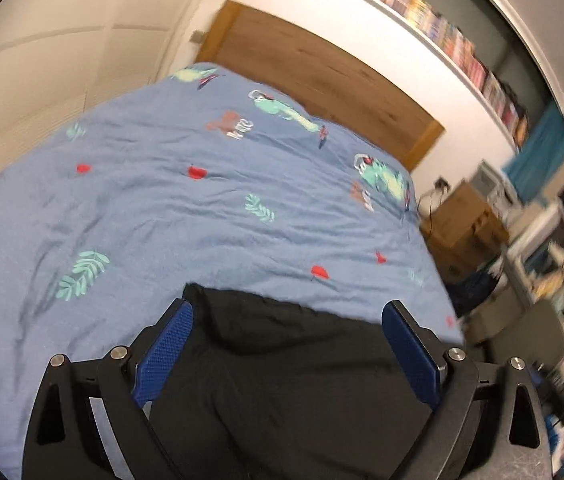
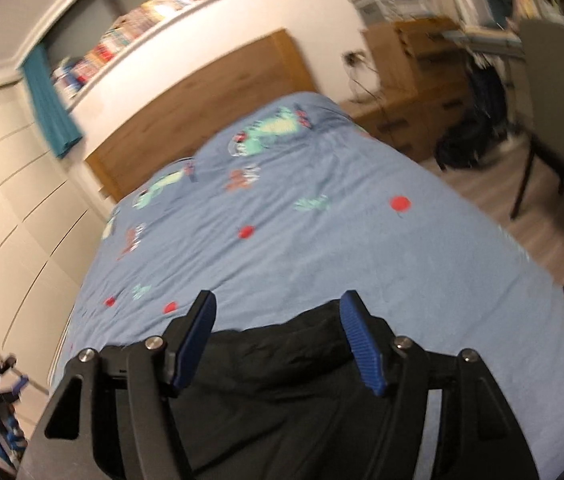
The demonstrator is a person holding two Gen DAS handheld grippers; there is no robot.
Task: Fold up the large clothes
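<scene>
A black garment (image 1: 282, 368) lies on the near end of a bed covered by a blue patterned duvet (image 1: 185, 208). My left gripper (image 1: 288, 312) hangs above it, jaws wide apart, blue pads (image 1: 165, 356) clear of the cloth. In the right wrist view the same black garment (image 2: 282, 376) spreads below my right gripper (image 2: 277, 302), which is open about halfway, its pads (image 2: 362, 344) touching nothing. The garment's lower part is hidden behind both gripper bodies.
A wooden headboard (image 1: 322, 76) closes the far end of the bed, under a long shelf of books (image 1: 458, 44). White wardrobe doors (image 2: 13, 208) run along the left. Wooden drawers (image 2: 414, 80), a dark bag (image 2: 470, 136) and a chair (image 2: 554, 112) stand on the right.
</scene>
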